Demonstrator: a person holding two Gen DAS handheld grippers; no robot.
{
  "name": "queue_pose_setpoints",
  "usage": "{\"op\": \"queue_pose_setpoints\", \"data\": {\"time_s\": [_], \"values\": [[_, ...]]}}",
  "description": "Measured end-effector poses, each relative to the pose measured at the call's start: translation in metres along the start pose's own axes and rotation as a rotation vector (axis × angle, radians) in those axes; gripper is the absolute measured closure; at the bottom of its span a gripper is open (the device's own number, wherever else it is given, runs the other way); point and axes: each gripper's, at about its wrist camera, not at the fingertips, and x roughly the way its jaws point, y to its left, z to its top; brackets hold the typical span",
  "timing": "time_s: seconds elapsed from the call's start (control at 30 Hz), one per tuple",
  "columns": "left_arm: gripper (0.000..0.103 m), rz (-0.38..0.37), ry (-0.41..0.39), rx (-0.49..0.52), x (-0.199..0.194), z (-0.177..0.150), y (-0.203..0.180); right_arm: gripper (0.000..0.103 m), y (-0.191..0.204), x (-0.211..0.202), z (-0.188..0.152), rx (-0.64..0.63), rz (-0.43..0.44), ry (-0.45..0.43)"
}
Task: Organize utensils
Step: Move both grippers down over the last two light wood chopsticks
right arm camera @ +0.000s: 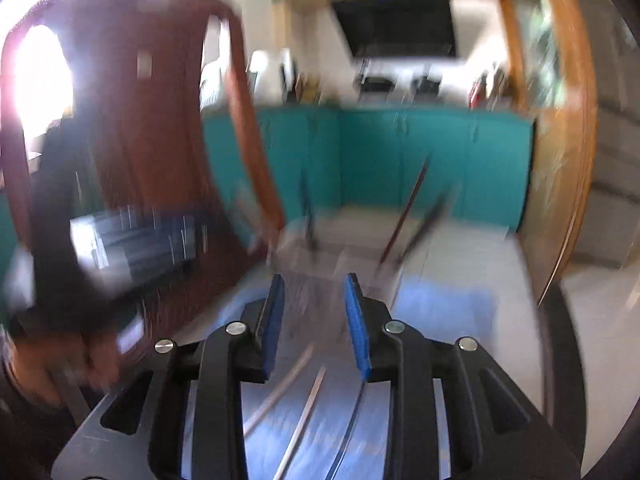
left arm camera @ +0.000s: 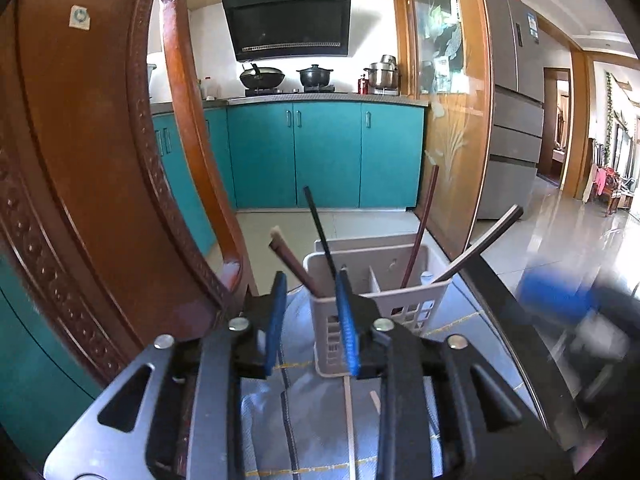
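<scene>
A white slotted utensil holder (left arm camera: 376, 300) stands on the table just ahead of my left gripper (left arm camera: 310, 292), which is open and empty with its blue pads on either side of the holder's near left corner. Several chopsticks stand in it: a black one (left arm camera: 318, 232), brown ones (left arm camera: 294, 266) (left arm camera: 420, 236) and a dark one leaning right (left arm camera: 480, 242). Loose chopsticks (left arm camera: 350, 416) lie on the table under the left gripper. The right wrist view is motion-blurred: my right gripper (right arm camera: 314, 292) is open and empty, with loose chopsticks (right arm camera: 280, 392) (right arm camera: 306, 412) on the table below it and the holder (right arm camera: 336, 256) ahead.
A carved wooden chair back (left arm camera: 92, 152) rises close on the left, also in the right wrist view (right arm camera: 132, 120). Teal kitchen cabinets (left arm camera: 328, 152), a stove with pots and a range hood are beyond. The table's dark edge (left arm camera: 508, 320) runs along the right. The other gripper shows blurred at right (left arm camera: 568, 300).
</scene>
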Motion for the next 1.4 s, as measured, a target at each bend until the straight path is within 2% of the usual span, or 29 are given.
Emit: {"op": "queue_pose_setpoints", "data": {"time_s": [0.03,0.1,0.2,0.27,0.4,0.47,0.53,0.57,0.67,0.73,0.9,1.0,1.2,1.33,1.4], "values": [[0.072,0.003,0.005,0.001,0.001,-0.001,0.001,0.072,-0.001,0.015,-0.011,0.017,0.005,0.071],[0.07,0.012,0.023,0.002,0.006,-0.005,0.002,0.072,-0.007,0.058,-0.038,0.068,-0.004,0.273],[0.068,0.036,0.071,-0.009,0.014,-0.013,0.007,0.072,-0.015,0.095,-0.065,0.105,-0.048,0.42],[0.067,0.037,0.099,-0.023,0.018,-0.018,0.01,0.072,-0.015,0.105,-0.073,0.104,-0.053,0.458],[0.065,0.045,0.144,-0.031,0.025,-0.026,0.013,0.072,-0.005,0.115,-0.079,0.112,-0.017,0.478],[0.062,0.05,0.166,-0.024,0.03,-0.031,0.012,0.072,0.001,0.119,-0.084,0.081,-0.036,0.48],[0.062,0.052,0.189,-0.017,0.036,-0.033,0.012,0.083,0.007,0.124,-0.084,0.033,-0.074,0.475],[0.062,0.052,0.203,-0.011,0.039,-0.036,0.011,0.093,0.008,0.125,-0.084,0.02,-0.088,0.48],[0.061,0.061,0.234,0.005,0.045,-0.043,0.009,0.096,-0.006,0.126,-0.084,0.081,-0.089,0.499],[0.06,0.063,0.256,0.014,0.05,-0.047,0.006,0.097,-0.021,0.123,-0.082,0.124,-0.127,0.498],[0.058,0.041,0.33,0.057,0.067,-0.064,-0.008,0.097,-0.051,0.121,-0.082,0.229,-0.162,0.497],[0.056,0.026,0.374,0.076,0.078,-0.077,-0.016,0.091,-0.06,0.117,-0.081,0.261,-0.169,0.488],[0.054,-0.006,0.497,0.102,0.106,-0.105,-0.035,0.076,-0.066,0.113,-0.079,0.265,-0.184,0.477],[0.053,0.005,0.537,0.139,0.121,-0.119,-0.044,0.073,-0.065,0.112,-0.077,0.258,-0.191,0.482],[0.051,0.015,0.527,0.146,0.122,-0.124,-0.046,0.073,-0.065,0.112,-0.078,0.255,-0.19,0.488]]}}
